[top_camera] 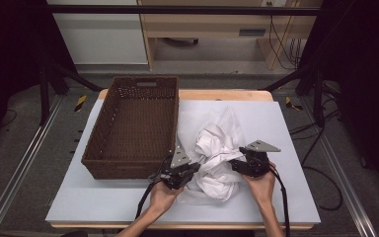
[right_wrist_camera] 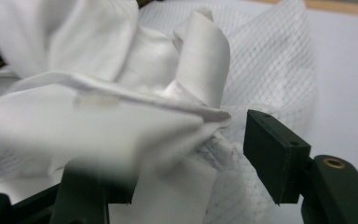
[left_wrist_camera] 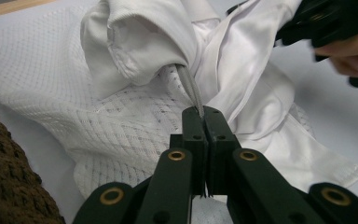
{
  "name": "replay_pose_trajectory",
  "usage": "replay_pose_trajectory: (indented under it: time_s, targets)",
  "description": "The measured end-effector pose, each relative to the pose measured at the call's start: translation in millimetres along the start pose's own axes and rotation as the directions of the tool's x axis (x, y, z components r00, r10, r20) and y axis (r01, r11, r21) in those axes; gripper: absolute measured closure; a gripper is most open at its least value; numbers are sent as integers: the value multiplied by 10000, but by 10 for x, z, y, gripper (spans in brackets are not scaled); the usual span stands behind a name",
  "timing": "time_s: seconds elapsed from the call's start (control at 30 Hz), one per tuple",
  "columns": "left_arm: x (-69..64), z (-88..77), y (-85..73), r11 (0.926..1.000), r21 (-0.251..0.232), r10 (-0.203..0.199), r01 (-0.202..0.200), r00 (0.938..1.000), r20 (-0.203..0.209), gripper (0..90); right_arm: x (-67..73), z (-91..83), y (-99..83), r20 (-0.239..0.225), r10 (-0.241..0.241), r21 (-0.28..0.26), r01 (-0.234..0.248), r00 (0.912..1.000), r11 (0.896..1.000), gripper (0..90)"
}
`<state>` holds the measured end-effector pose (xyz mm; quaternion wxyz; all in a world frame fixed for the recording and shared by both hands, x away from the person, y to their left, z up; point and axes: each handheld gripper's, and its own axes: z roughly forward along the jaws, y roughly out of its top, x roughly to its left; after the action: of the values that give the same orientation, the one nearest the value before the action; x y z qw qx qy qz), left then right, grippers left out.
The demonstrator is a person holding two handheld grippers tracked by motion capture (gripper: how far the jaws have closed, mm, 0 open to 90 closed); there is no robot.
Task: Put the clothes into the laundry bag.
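Observation:
A crumpled white garment (top_camera: 219, 148) lies on a white mesh cloth (top_camera: 195, 197) in the middle of the table. My left gripper (top_camera: 191, 169) is at the garment's left side. In the left gripper view it (left_wrist_camera: 204, 112) is shut on a thin grey strip (left_wrist_camera: 191, 88) that runs up under a fold of the garment (left_wrist_camera: 144, 42). My right gripper (top_camera: 233, 164) is at the garment's right side. Its jaws (right_wrist_camera: 182, 154) stand apart; a white fold (right_wrist_camera: 74, 126) hangs over the left jaw, and the right pad (right_wrist_camera: 268, 154) is off the cloth.
A brown wicker basket (top_camera: 123, 168) stands with nothing in it left of the garment, its corner (left_wrist_camera: 9, 177) close to my left gripper. The pale board (top_camera: 286, 128) covers the wooden table. Bare board lies right of and in front of the cloth.

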<state>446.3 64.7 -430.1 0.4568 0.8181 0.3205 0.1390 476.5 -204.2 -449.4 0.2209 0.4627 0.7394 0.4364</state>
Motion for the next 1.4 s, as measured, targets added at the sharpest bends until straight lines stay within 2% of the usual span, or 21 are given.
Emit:
replay_pose_trajectory:
  time_s: [0.07,0.13,0.2,0.23,0.3,0.4,0.47,0.5,0.53,0.6,0.67,0.73,0.83,0.87,0.93,0.97,1.0,1.1,1.23,1.3,1.4]
  targets:
    - [6,11,-2,10000,24,-11,11,10000,-20,880,-48,112,-22,-480,411,58,-409,9980,9991,437]
    - [14,19,-4,10000,30,-61,61,10000,-22,880,-67,138,-31,-990,638,-44,-645,9930,9979,541]
    - [20,18,-3,10000,14,-95,95,10000,-16,880,-31,108,-34,-786,230,-141,-242,9966,9996,811]
    - [22,15,-2,9999,3,-123,123,9999,-31,880,-9,69,-34,-756,-12,-181,-2,9971,9998,860]
    - [28,10,3,9998,-12,-180,180,9998,-45,880,16,-9,-29,-912,-262,-347,231,9955,9991,888]
    - [43,0,14,9995,-41,-316,315,9995,-50,880,88,-215,-20,-1310,-721,-902,606,9888,9941,892]
    - [50,-9,26,9992,-49,-388,388,9992,-39,880,143,-332,-25,-1787,-872,-1219,659,9800,9903,892]
    - [52,-14,31,9992,-56,-406,406,9992,-24,880,196,-397,-33,-2051,-1058,-1376,783,9730,9874,891]
    - [50,-21,39,9990,-89,-428,427,9991,-16,880,231,-426,-43,-2168,-1192,-1413,897,9689,9859,890]
    - [49,-32,49,9990,-112,-437,436,9990,-28,880,342,-449,-77,-2540,-1421,-1387,1093,9567,9843,887]
    - [47,-37,52,9990,-117,-433,432,9991,-24,880,424,-416,-107,-2720,-1562,-1312,1243,9495,9835,887]
    - [45,-44,56,9989,-142,-453,453,9990,0,880,508,-318,-129,-2826,-1650,-991,1423,9450,9849,887]
    - [43,-68,77,9990,-215,-400,401,9992,54,881,623,-82,-160,-2694,-1670,-268,1659,9484,9858,889]
    - [41,-74,82,9989,-250,-398,399,9992,50,881,657,21,-168,-2531,-1719,20,1782,9520,9840,890]
    - [32,-90,91,9989,-296,-360,363,9993,113,881,691,161,-179,-2358,-1616,380,1753,9583,9838,890]
    - [27,-96,93,9990,-303,-320,323,9994,114,881,708,226,-183,-2159,-1536,571,1695,9642,9839,891]
    - [14,-102,93,9992,-296,-258,262,9996,125,881,715,267,-183,-1965,-1550,598,1696,9682,9837,891]
    - [-7,-83,75,9997,-159,-156,158,9998,119,880,730,356,-168,-830,-1204,576,1254,9893,9904,893]
    - [-8,-37,40,9999,21,-151,151,9999,67,880,765,380,-154,-136,-1066,460,1071,9942,9932,889]
    - [6,-35,29,9999,52,-155,155,9999,22,881,766,370,-142,-277,-1100,525,1113,9935,9924,857]
    - [37,-41,15,9998,88,-201,201,9998,-68,881,718,232,-103,-989,-1179,447,1227,9881,9914,730]
